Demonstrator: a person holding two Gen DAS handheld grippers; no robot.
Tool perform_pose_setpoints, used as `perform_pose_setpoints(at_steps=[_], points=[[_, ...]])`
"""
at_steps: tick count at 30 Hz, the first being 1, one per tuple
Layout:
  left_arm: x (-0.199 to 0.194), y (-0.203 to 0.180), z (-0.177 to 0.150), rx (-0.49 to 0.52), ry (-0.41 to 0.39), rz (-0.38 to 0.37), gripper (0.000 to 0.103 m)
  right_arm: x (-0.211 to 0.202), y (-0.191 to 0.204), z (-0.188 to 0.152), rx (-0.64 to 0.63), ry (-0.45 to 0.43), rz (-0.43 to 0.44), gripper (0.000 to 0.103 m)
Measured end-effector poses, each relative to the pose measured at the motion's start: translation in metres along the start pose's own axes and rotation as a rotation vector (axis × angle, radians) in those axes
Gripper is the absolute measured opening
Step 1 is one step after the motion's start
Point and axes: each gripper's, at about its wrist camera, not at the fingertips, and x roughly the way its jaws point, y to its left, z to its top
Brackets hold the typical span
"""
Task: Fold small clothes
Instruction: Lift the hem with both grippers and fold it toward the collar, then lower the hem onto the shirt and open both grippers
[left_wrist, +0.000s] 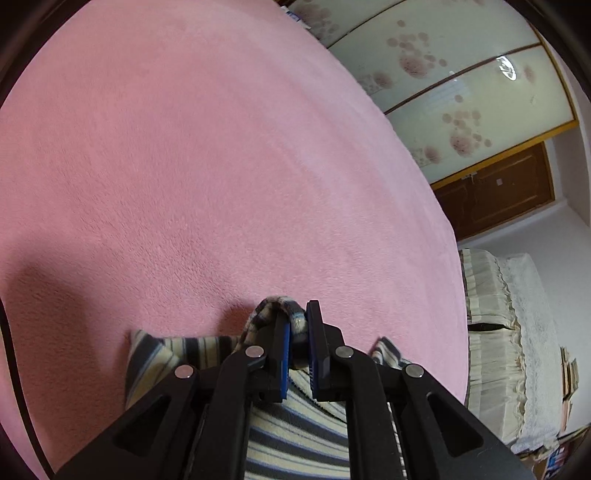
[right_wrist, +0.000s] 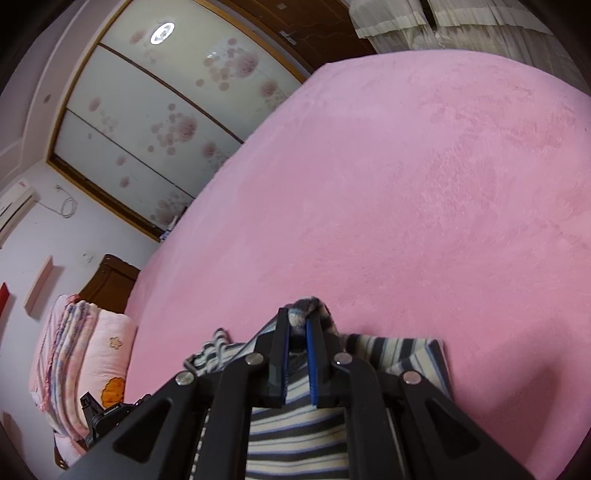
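Hidden: most of the striped garment (left_wrist: 295, 435) lies under the tool bodies in both views; its kind and full outline cannot be made out.
Cut off: the garment's lower part runs out of the bottom edge in both views.
Not seen: the person's hands holding the tools.
Left tool (left_wrist: 297, 332): clamped tight on a bunched fold of the garment's edge; the cloth humps up over its fingertips.
Right tool (right_wrist: 297, 325): likewise pinched shut on a bunched bit of the same striped cloth (right_wrist: 295, 435).
Pose: both tools point forward and slope down toward the bed (left_wrist: 184, 166), fingertips low, near the pink cover.
Garment place: on the pink bed (right_wrist: 406, 203), near edge of each view; a corner (left_wrist: 147, 354) lies flat left of the left tool, another (right_wrist: 417, 354) right of the right tool.
Surroundings: flowered wardrobe doors (right_wrist: 166, 122) beyond the bed; folded pink bedding (right_wrist: 85, 362) at the headboard.
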Motion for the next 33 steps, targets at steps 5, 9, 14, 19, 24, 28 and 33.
perform_pose_setpoints(at_steps=[5,9,14,19,24,28,33], points=[[0.007,0.007,0.000,-0.065,0.008,-0.017,0.013,0.014,-0.003,0.003,0.022,0.022,-0.016,0.008],[0.015,0.014,0.003,-0.147,-0.018,-0.054,0.028,0.024,-0.011,0.009,0.105,0.043,-0.007,0.011],[0.009,0.018,0.008,-0.213,-0.133,-0.009,0.059,0.024,-0.022,0.015,0.201,0.022,0.034,0.021],[0.009,0.021,0.015,-0.157,-0.129,0.052,0.059,-0.002,-0.029,0.022,0.222,-0.111,0.003,0.052],[-0.004,0.019,0.020,-0.059,-0.131,0.105,0.059,-0.013,-0.028,0.027,0.128,-0.097,-0.089,0.052],[-0.019,0.009,0.021,0.031,-0.145,0.159,0.059,-0.027,-0.018,0.023,0.008,-0.097,-0.141,0.052],[-0.031,-0.026,0.007,0.295,-0.106,0.242,0.059,-0.033,0.005,0.011,-0.140,-0.048,-0.191,0.052]])
